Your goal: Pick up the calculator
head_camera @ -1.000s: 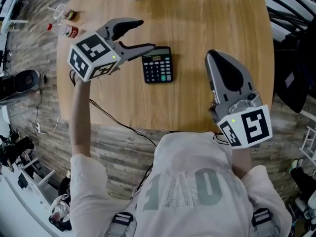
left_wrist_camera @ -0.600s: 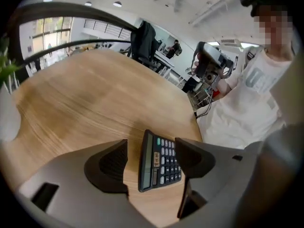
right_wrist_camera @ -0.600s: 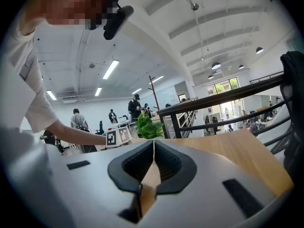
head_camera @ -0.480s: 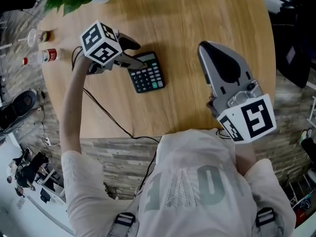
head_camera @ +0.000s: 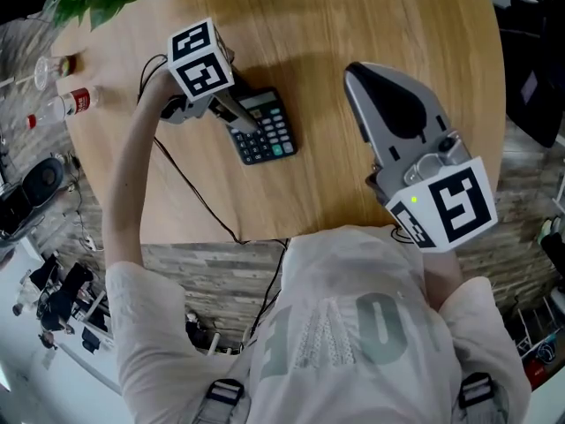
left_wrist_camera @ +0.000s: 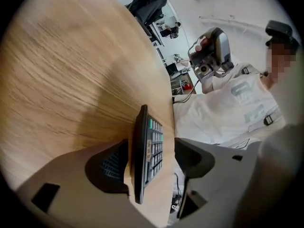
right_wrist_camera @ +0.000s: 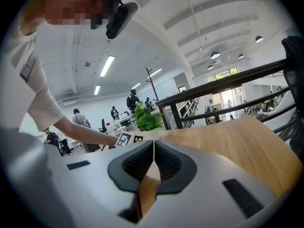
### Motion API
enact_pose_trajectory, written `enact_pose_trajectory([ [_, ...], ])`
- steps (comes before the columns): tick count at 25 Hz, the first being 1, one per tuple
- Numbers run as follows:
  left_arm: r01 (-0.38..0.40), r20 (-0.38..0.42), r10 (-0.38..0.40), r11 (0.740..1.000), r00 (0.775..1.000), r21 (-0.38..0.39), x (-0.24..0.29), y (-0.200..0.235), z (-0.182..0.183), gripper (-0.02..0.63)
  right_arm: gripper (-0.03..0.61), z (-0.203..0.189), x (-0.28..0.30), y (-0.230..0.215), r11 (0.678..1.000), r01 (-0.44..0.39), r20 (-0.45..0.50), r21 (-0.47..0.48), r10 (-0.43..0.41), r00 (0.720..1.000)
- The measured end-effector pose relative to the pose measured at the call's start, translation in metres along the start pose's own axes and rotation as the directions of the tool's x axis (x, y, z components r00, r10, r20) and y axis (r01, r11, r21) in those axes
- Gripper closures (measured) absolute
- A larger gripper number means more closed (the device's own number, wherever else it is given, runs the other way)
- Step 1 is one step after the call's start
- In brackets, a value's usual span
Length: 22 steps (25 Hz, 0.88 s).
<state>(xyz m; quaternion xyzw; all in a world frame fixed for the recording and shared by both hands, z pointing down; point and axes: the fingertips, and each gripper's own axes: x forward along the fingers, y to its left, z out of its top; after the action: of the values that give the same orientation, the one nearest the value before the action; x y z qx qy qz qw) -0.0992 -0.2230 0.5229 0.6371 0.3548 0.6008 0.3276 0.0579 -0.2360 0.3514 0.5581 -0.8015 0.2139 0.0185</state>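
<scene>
Calculator (head_camera: 270, 136) lay on table (head_camera: 371, 7), keys up. Left gripper (head_camera: 240, 117) jaws apart, straddling its thin body, not clamped. Judged light, rigid, slick plastic; grip casing edge firmly. Right gripper (right_wrist_camera: 153, 148) closed, empty.

a small black rectangular calculator (head_camera: 267, 133) (left_wrist_camera: 144, 160) with grey keys and a few green ones sits left of the middle of the round wooden table (head_camera: 344, 201), keys up. it is turned a bit slantwise, display end on the far side. the left gripper (head_camera: 240, 117) (left_wrist_camera: 152, 163) has its jaws apart at that end, one by the back and one over the keys. can't tell if it's off the wood.
</scene>
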Motion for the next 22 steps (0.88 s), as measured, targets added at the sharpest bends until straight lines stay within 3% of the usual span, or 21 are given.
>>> enact_pose_trajectory([
  [5, 0.134, 0.02, -0.132, 0.986, 0.991, -0.102, 0.002, -0.003, 0.003, 0.328, 0.555, -0.004, 0.0, -0.002, 1.0, 0.0, -0.01, 0.009, 0.0, 1.0],
  [8, 0.174, 0.006, -0.174, 0.979, 0.985, -0.109, 0.006, -0.006, 0.001, 0.358, 0.555, -0.005, 0.001, -0.003, 1.0, 0.002, -0.013, 0.009, -0.002, 1.0],
  [11, 0.14, -0.035, -0.144, 0.986, 0.989, -0.093, 0.009, -0.004, -0.001, 0.386, 0.555, -0.007, 0.001, -0.006, 1.0, 0.011, -0.015, 0.012, -0.011, 1.0],
  [15, 0.049, -0.129, -0.054, 0.998, 0.99, -0.038, 0.016, 0.006, -0.008, 0.491, 0.555, -0.009, 0.003, -0.006, 1.0, 0.019, -0.019, 0.01, -0.019, 1.0],
  [22, 0.035, -0.164, -0.043, 0.998, 0.985, -0.049, 0.021, 0.006, -0.012, 0.499, 0.555, -0.005, 0.0, -0.005, 1.0, 0.022, -0.005, -0.012, -0.022, 1.0],
])
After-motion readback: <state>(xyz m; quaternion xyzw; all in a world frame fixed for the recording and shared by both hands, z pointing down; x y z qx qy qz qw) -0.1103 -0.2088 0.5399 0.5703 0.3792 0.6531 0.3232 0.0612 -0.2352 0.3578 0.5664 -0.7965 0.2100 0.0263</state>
